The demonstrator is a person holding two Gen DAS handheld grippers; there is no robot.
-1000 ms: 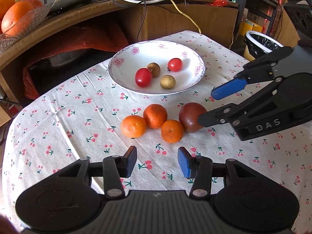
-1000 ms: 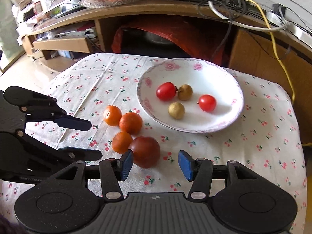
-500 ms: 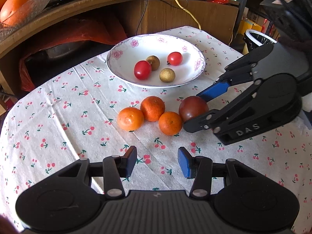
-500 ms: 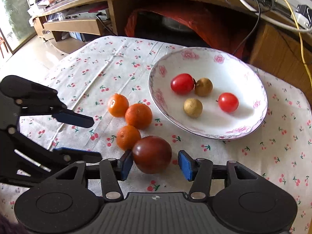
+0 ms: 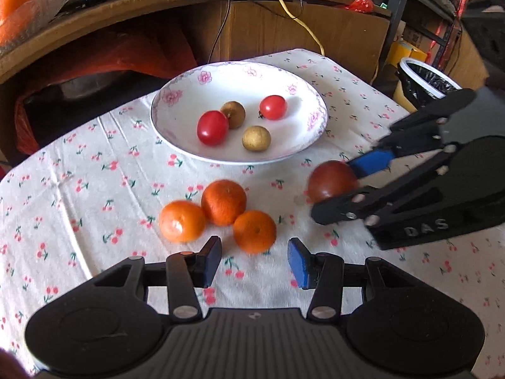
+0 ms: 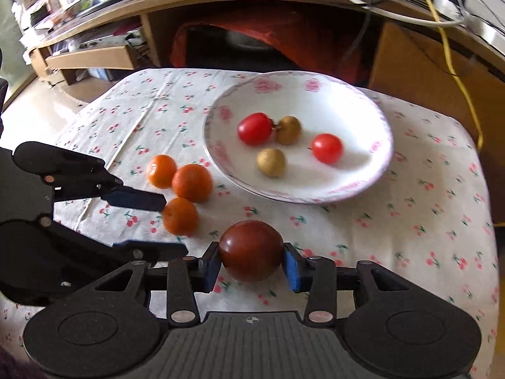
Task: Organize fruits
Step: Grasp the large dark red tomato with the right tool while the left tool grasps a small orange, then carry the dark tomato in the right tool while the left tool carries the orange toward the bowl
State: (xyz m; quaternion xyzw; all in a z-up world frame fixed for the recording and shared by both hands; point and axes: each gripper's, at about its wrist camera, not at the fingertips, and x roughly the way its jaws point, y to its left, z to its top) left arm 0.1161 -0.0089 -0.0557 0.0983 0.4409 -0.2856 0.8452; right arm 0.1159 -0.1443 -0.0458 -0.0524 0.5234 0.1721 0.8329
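A dark red round fruit (image 6: pixel 251 249) sits between the blue pads of my right gripper (image 6: pixel 251 265), which is shut on it just above the cherry-print cloth. In the left wrist view the same fruit (image 5: pixel 331 183) shows at the right inside the right gripper (image 5: pixel 336 189). Three oranges (image 5: pixel 223 197) lie clustered in front of a white flowered bowl (image 5: pixel 318 120). The bowl holds two cherry tomatoes (image 5: pixel 212 127) and two small brown fruits (image 5: pixel 256 138). My left gripper (image 5: pixel 254 260) is open, with the nearest orange (image 5: pixel 254 230) just ahead of its fingertips.
A wooden desk (image 5: pixel 284 22) with cables runs behind the table, with a red bag (image 5: pixel 126 53) beneath it. A glass dish of oranges (image 5: pixel 19 6) rests on the desk at left. A bin with a black liner (image 5: pixel 426 79) stands beyond the table's right edge.
My right gripper closed on the dark red fruit and drew it right, away from the oranges. My left gripper moved forward toward the nearest orange.
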